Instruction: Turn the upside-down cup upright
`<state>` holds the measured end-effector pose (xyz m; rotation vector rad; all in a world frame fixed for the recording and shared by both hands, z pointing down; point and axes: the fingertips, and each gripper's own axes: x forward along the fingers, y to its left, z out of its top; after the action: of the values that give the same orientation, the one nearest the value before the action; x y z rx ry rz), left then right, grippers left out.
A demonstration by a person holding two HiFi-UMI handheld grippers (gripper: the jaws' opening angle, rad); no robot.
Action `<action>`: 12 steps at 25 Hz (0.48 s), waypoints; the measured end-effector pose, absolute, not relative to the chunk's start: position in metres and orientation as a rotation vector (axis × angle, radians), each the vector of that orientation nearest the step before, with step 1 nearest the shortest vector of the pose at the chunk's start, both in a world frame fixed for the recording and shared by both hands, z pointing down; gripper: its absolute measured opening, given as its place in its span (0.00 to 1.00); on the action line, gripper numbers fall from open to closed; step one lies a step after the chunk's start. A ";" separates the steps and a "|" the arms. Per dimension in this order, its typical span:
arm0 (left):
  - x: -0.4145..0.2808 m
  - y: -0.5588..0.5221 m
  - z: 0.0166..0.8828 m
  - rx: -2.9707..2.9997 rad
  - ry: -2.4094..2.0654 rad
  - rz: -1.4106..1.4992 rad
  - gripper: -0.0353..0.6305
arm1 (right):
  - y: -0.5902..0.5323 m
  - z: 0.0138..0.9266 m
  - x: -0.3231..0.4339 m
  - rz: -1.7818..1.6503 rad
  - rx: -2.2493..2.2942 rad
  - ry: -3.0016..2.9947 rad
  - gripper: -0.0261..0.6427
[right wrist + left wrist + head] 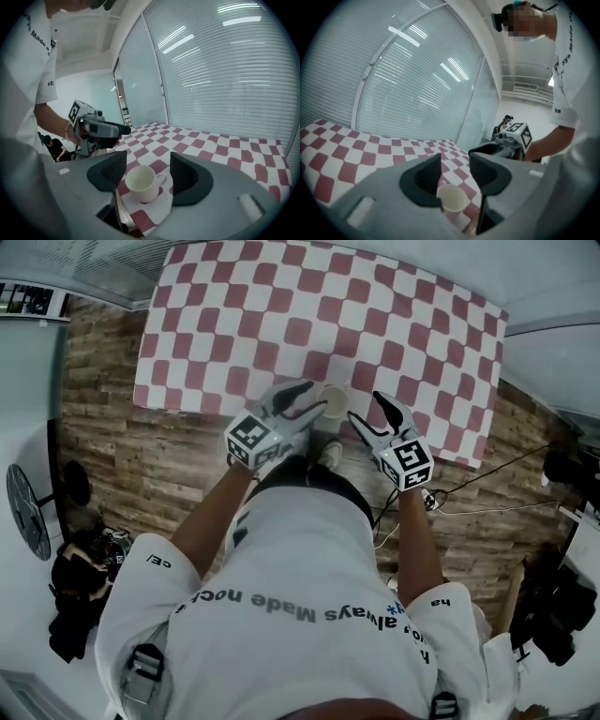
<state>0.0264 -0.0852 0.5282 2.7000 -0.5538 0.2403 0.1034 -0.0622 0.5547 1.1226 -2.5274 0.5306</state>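
The head view is taken from high above the person's shoulders and is aimed steeply down, so the checked surface and the plank floor are seen from afar. The left gripper view is taken from the left gripper, low and close over the surface's near edge, and is faced along its 2 jaws towards the blinds. The right gripper view is taken likewise from the right gripper, angled inward from the other side. The cup and the surface are shared by all 3 views, and in each gripper view the other gripper is caught.
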 end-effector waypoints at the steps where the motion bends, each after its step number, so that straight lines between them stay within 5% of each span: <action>1: 0.027 -0.089 0.517 2.699 -0.575 0.215 0.33 | -0.064 0.542 0.105 0.528 1.149 -2.541 0.46; 12: 0.035 -0.113 0.405 2.737 -0.718 0.084 0.20 | -0.086 0.410 0.138 0.604 1.505 -2.581 0.20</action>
<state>0.0353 -0.1130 0.4048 2.7372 -0.7182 0.0837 0.1380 -0.0864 0.4099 1.5051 -2.5811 0.6039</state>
